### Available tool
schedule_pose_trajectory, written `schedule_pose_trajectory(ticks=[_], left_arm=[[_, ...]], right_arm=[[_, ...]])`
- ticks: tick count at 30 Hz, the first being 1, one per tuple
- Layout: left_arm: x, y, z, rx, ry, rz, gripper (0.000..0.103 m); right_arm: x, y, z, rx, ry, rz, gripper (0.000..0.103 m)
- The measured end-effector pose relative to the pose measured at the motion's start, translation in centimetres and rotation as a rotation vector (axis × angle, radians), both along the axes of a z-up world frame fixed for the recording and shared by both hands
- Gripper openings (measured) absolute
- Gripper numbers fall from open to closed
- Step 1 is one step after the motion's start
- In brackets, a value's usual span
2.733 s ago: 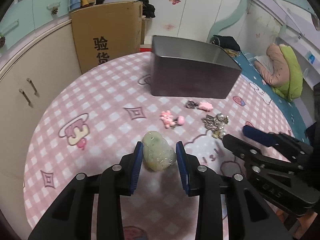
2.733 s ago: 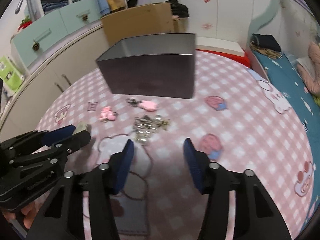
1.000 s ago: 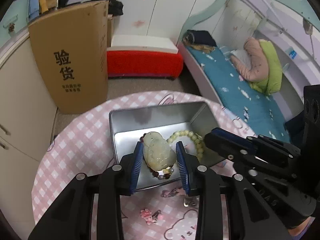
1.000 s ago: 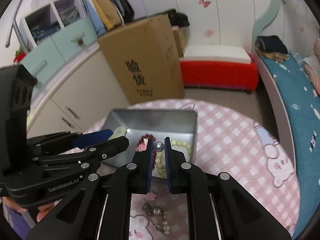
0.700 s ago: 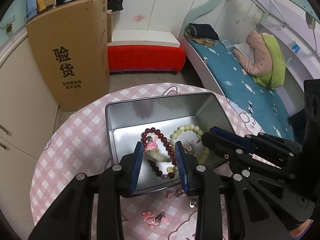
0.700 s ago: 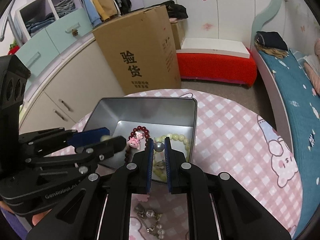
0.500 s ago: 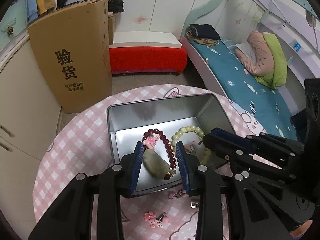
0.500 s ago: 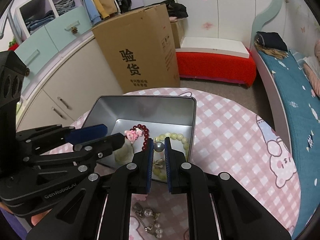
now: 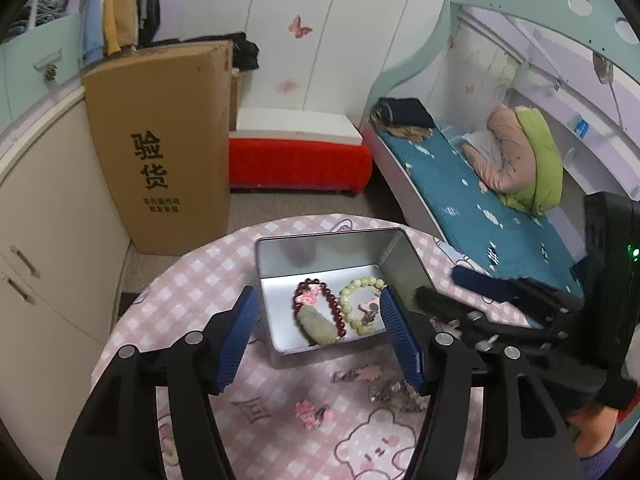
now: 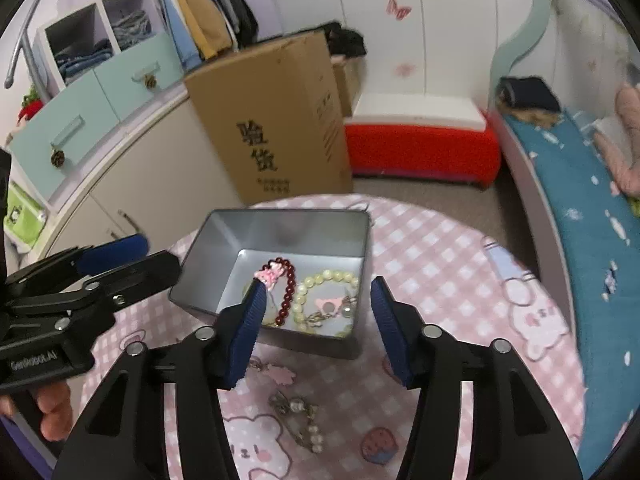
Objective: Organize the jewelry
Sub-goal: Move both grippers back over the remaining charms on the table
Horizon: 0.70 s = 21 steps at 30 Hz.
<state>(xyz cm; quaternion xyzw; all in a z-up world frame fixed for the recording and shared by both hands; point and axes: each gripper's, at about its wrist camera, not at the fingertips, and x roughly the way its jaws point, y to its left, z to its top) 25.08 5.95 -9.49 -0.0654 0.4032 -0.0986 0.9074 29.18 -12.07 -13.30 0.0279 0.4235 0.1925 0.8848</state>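
Note:
A grey metal tin (image 9: 328, 236) stands on the pink checked table. Inside lie a pale jade pendant (image 9: 316, 326), a dark red bead bracelet (image 9: 334, 312) and a pale green bead bracelet (image 9: 348, 304). My left gripper (image 9: 317, 294) hovers above the tin with its jaws opening and nothing pressed between its pads. In the right wrist view my right gripper (image 10: 318, 284) hangs over the same tin (image 10: 288, 214), its jaws opening too, and a small pearl piece (image 10: 346, 311) lies in the tin below. The left gripper (image 10: 158, 254) shows at the left.
Loose on the cloth in front of the tin are a pink charm (image 9: 312, 414), a pink keychain (image 9: 358, 374) and a pearl cluster (image 9: 394, 392). Beyond the table stand a cardboard box (image 9: 160, 140), a red bench (image 9: 296, 160) and a bed (image 9: 480, 200).
The left jaws spread and the jade pendant dropped into the tin. The right jaws let go of the pearl piece. Both grippers drew back and up from the tin.

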Motion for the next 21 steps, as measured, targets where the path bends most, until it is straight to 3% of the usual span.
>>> schedule_pose_trajectory(ticks=[3, 5, 10, 21], left_arm=[[-1.9, 0.6, 0.1, 0.020, -0.040, 0.033, 0.067], [-2.8, 0.9, -0.2, 0.024, -0.045, 0.043, 0.067], [-4.6, 1.3, -1.7, 0.027, -0.041, 0.087, 0.067], [-5.4, -1.0, -8.7, 0.102, 0.079, 0.057, 0.067]], right_arm=[[-1.2, -1.1, 0.4, 0.011, -0.014, -0.017, 0.054], [-2.2, -1.7, 0.4, 0.001, -0.025, -0.033, 0.059], [-4.3, -2.7, -0.9, -0.010, -0.014, -0.044, 0.059], [-6.9, -2.7, -6.2, -0.024, 0.077, -0.048, 0.059]])
